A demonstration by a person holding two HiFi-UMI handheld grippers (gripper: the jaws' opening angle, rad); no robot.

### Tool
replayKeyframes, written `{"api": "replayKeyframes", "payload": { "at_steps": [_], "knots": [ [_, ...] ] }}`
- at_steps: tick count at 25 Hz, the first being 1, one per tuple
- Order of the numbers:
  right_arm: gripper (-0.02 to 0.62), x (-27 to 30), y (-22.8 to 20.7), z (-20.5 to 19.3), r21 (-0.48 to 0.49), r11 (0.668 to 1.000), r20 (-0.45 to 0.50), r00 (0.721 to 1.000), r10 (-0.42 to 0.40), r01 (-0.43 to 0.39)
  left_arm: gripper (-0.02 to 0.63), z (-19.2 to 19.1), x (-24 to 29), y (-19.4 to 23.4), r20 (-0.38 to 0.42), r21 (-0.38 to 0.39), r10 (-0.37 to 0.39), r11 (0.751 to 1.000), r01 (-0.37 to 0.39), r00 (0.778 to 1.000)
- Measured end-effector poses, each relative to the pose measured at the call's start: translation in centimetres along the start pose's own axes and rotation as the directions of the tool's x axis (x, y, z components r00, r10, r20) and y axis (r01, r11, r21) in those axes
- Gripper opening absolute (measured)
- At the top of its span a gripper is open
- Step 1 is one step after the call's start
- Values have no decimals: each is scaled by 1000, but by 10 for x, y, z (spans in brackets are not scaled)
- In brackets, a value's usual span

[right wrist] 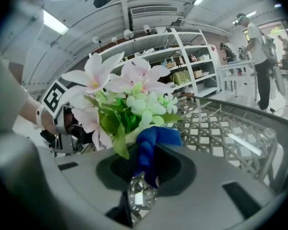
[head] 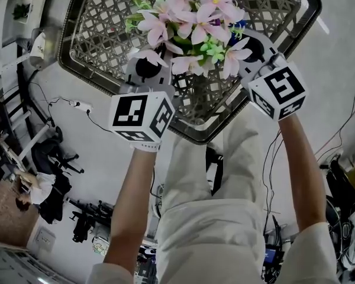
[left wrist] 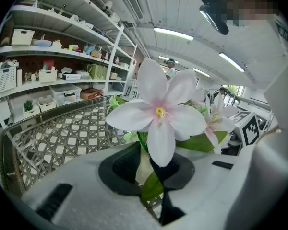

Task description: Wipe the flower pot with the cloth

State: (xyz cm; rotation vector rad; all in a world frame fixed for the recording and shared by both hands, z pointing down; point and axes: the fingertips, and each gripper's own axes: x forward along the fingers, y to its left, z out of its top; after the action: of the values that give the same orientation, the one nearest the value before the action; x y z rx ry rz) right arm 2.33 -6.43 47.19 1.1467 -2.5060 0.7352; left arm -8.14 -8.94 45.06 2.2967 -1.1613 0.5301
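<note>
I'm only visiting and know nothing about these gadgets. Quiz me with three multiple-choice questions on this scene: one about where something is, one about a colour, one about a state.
1. Where are the flowers?
A) on a shelf
B) between the left gripper and the right gripper
C) on the floor

2. What colour is the cloth?
A) red
B) yellow
C) blue

3. The right gripper is:
A) wide open and empty
B) shut on the cloth
C) lying on the floor

Answers:
1 B: the head view shows the flowers between the two grippers.
2 C: the cloth shows blue in the right gripper view.
3 B: the cloth sits pinched between the right gripper's jaws.
</note>
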Motion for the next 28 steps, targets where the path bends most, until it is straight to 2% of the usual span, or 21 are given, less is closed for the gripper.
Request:
{"api": "replayKeyframes", "payload": {
  "at_steps": [11, 21, 28],
  "knots": [
    [97, -12, 27, -18, 13, 1000, -15, 1000, 27, -27, 67, 0, 0, 0, 3, -12, 9, 1000, -9, 1000],
    [97, -11, 71, -29, -41, 994, -41, 994, 98, -100, 67, 1, 0, 0, 3, -8, 8, 1000, -8, 1000],
    [97, 8, 100, -25, -6, 989, -3, 989, 146, -146, 67, 0, 0, 0, 3, -46, -11, 999, 11, 1000]
  ]
}}
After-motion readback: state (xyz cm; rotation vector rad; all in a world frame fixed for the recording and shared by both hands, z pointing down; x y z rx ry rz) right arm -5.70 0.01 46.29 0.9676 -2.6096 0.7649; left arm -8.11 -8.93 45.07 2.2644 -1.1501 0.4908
